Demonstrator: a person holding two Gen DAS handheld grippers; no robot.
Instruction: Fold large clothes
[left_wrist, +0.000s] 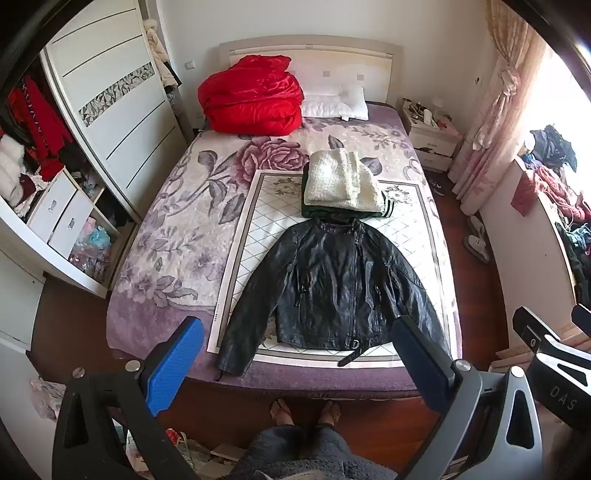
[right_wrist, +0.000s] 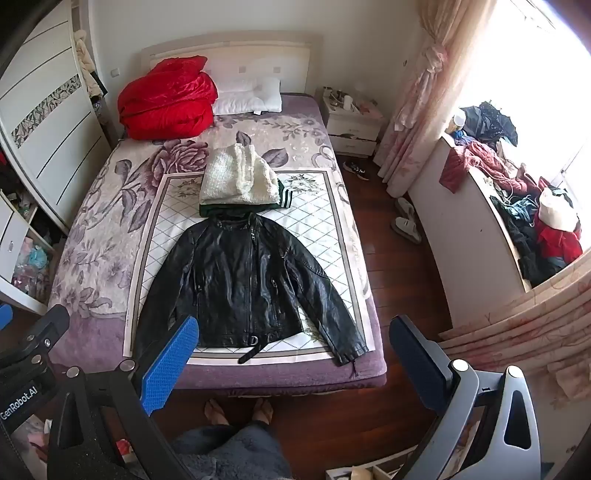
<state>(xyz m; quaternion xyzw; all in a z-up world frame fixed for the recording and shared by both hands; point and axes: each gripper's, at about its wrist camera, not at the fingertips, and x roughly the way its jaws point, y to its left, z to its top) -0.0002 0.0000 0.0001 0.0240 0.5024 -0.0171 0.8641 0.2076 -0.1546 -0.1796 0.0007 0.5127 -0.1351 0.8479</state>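
A black leather jacket (left_wrist: 332, 284) lies flat and face up on a white quilted mat (left_wrist: 258, 229) on the bed, sleeves spread down and out; it also shows in the right wrist view (right_wrist: 243, 280). Behind its collar sits a folded stack, a cream fleece (left_wrist: 341, 181) on a dark green garment (left_wrist: 384, 211). My left gripper (left_wrist: 299, 332) is open and empty, held high above the bed's foot. My right gripper (right_wrist: 293, 332) is open and empty too, beside the left one, whose body shows at the left edge (right_wrist: 26, 354).
A red quilt (left_wrist: 251, 99) and white pillow (left_wrist: 334, 105) lie at the headboard. A wardrobe (left_wrist: 103, 110) with open drawers stands left. A nightstand (right_wrist: 351, 122), slippers (right_wrist: 406, 221) and a clothes-piled counter (right_wrist: 517, 206) stand right. The person's feet (left_wrist: 303, 411) are at the bed's foot.
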